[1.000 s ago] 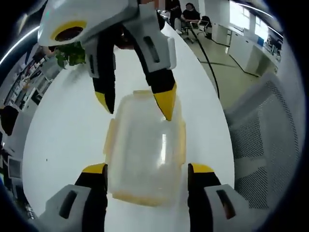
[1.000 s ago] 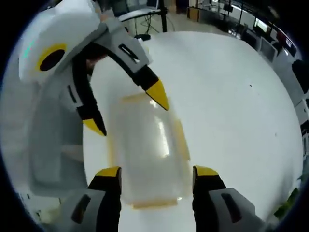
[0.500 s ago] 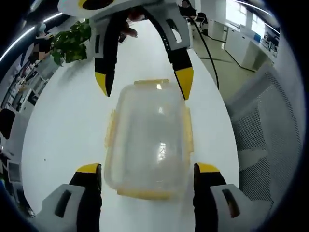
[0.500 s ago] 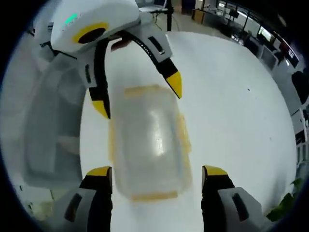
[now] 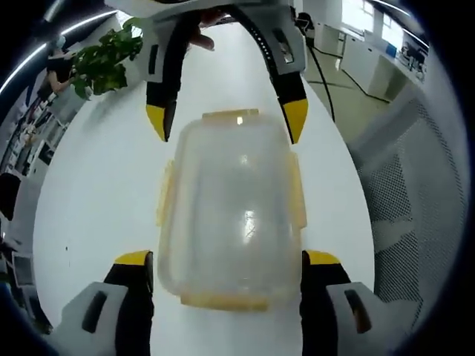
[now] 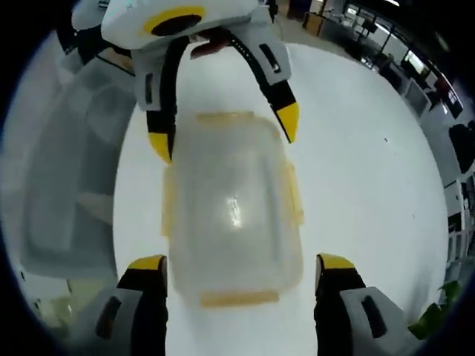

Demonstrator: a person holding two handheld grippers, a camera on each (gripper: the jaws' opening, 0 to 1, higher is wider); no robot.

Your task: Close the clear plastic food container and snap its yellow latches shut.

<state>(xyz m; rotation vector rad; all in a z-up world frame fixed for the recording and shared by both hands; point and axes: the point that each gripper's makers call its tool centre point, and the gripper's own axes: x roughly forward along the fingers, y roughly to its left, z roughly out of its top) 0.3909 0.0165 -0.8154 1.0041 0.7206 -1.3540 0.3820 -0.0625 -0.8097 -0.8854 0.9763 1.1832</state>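
In the left gripper view, the left tool (image 5: 226,259) is spread wide around the clear container (image 5: 230,208) on the white worktop (image 5: 96,193), gripping nothing; in the right gripper view, the right tool (image 6: 241,265) likewise straddles the container (image 6: 231,208), spread wide and gripping nothing.

No readable text, no labels, no numbers — none anywhere

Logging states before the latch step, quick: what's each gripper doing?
Left gripper: open, jaws either side of the container, holding nothing.
Right gripper: open, straddling the container's other end, holding nothing.
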